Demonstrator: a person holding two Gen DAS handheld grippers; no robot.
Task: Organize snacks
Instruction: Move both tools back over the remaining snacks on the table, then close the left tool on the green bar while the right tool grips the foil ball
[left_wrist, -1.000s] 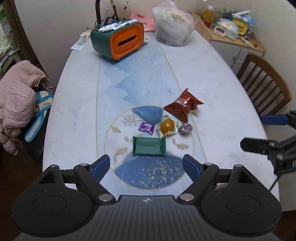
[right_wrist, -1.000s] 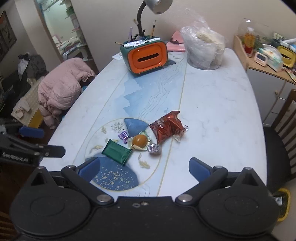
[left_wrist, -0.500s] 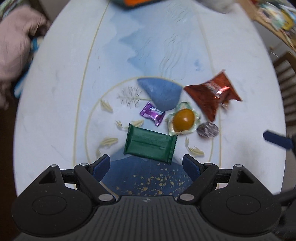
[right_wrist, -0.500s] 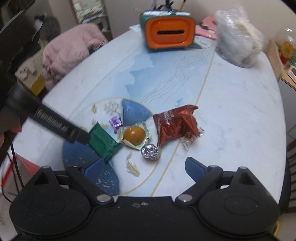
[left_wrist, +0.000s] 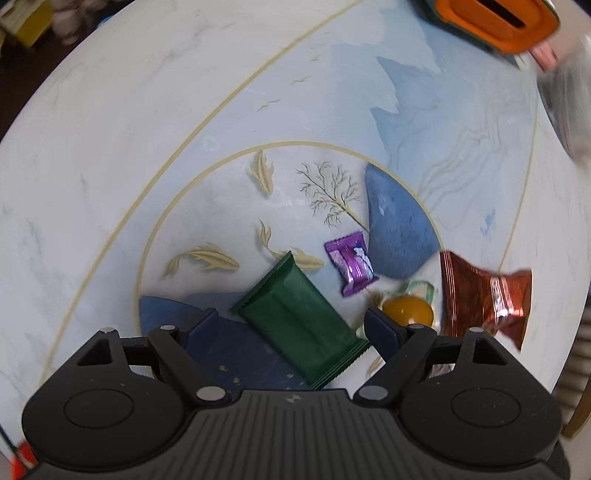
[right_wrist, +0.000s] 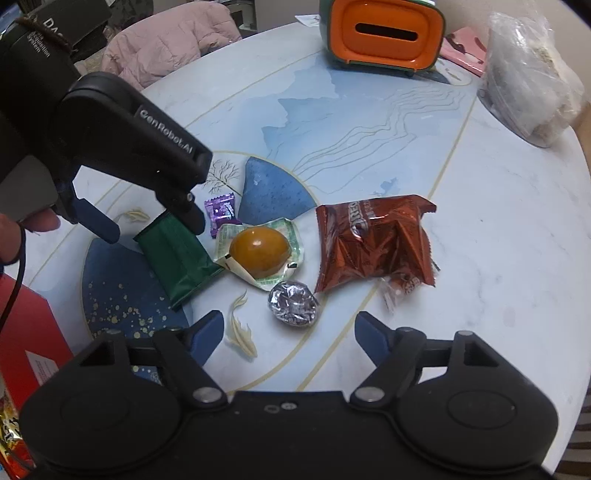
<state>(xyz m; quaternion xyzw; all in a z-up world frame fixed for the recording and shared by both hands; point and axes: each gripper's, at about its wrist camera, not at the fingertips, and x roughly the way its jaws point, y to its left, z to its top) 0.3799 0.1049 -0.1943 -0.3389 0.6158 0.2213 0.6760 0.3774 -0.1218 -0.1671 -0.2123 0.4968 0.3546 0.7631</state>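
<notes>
Several snacks lie together on the painted table top. My left gripper (left_wrist: 291, 328) is open and points steeply down, its fingers on either side of the green wrapped bar (left_wrist: 299, 321) without pressing it. Beside the bar lie a purple candy (left_wrist: 352, 264), an orange snack in a clear wrapper (left_wrist: 408, 314) and a red-brown cookie packet (left_wrist: 480, 295). The jaws of my right gripper (right_wrist: 290, 328) are closing, still well apart, with a foil-wrapped ball (right_wrist: 293, 302) just ahead between the fingertips, untouched. The right wrist view also shows the left gripper (right_wrist: 146, 227) over the green bar (right_wrist: 177, 254).
An orange and green box with a slot (right_wrist: 384, 33) stands at the far side of the table (right_wrist: 498, 221). A full plastic bag (right_wrist: 528, 74) sits at the far right. A pink jacket (right_wrist: 166, 40) lies beyond the table's left edge. A red carton (right_wrist: 22, 332) is at the near left.
Both grippers have come down close to the snacks. The left one rolled and now straddles the green bar. The right one's jaws have narrowed around the foil ball.
</notes>
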